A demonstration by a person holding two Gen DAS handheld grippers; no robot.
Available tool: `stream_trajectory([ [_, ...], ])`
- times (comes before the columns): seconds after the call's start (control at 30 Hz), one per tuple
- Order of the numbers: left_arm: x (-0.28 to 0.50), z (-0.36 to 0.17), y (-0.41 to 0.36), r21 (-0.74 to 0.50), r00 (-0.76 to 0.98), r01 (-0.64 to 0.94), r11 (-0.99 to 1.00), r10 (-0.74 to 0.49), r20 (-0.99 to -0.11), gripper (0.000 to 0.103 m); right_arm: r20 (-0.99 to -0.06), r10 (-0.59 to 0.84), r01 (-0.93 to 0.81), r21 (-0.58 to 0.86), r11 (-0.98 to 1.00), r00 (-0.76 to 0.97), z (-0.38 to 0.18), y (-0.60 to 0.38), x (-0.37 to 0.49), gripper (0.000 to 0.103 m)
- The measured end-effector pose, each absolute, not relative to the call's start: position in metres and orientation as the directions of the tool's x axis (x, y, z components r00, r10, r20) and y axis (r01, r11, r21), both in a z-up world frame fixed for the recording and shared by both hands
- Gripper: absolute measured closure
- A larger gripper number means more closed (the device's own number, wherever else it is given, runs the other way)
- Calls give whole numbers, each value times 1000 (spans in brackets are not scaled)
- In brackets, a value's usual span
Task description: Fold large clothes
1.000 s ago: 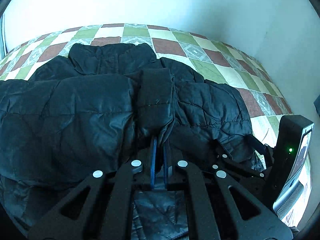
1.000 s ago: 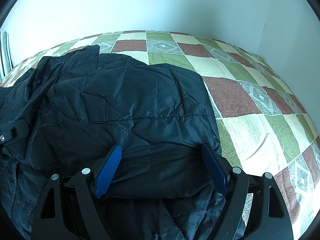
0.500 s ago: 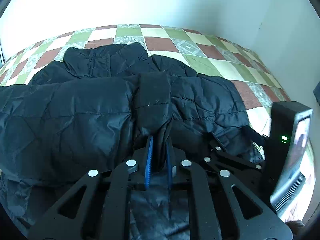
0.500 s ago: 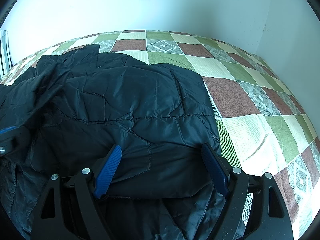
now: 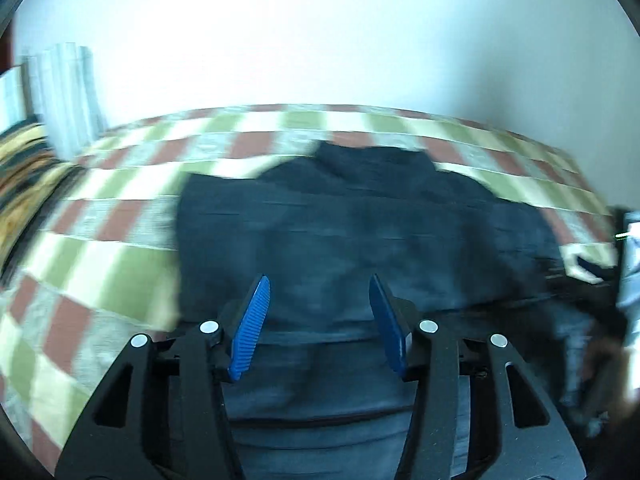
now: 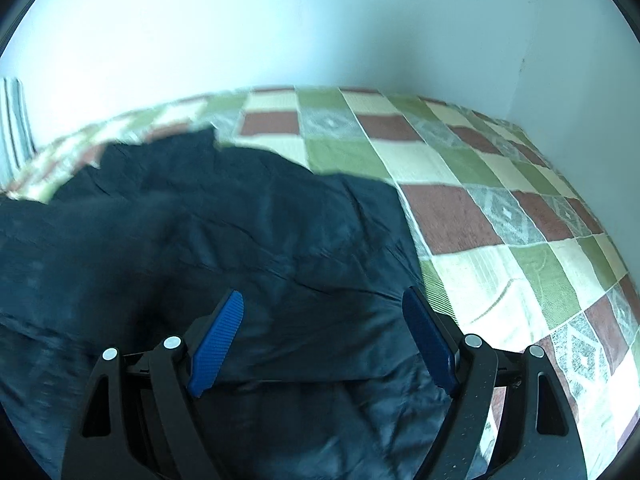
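Two grippers hang over a black quilted jacket that lies spread on a bed with a checked quilt of green, red-brown and cream squares. Furthest left in the left wrist view, a patterned dark and yellow cloth lies at the bed's edge, with a pale striped curtain behind it against the white wall. The left gripper points forward over the near part of the jacket, level with it, its blue pads set apart with nothing between them; this view is blurred. At its right edge a dark device with a small green light shows, too smeared to make out.

The right gripper sits over the jacket's right side, close to where the dark fabric meets the quilt. Its blue pads stand wide apart above the fabric, clamping nothing. I cannot tell whether either gripper touches the cloth.
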State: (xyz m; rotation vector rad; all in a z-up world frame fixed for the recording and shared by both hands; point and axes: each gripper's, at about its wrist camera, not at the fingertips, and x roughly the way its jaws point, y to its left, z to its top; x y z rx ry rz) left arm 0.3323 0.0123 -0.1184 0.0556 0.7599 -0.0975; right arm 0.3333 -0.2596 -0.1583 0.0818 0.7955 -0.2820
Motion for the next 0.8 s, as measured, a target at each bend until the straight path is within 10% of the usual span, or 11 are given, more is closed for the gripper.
stream_trajectory([
  [0.47,347,-151,106,45,683,-84,995,91,-724,44,-775,49,103,145,984,630,-165,-184,391,24],
  [0.53,347,-153,106,39,683,-72,997,77,-726,44,-790,97,83,184,979,605,-172,-178,396,62],
  [0.8,350,-162,104,91,675,-70,993,115,-729,43,-759,37,123,153,981,650,-156,-184,388,87],
])
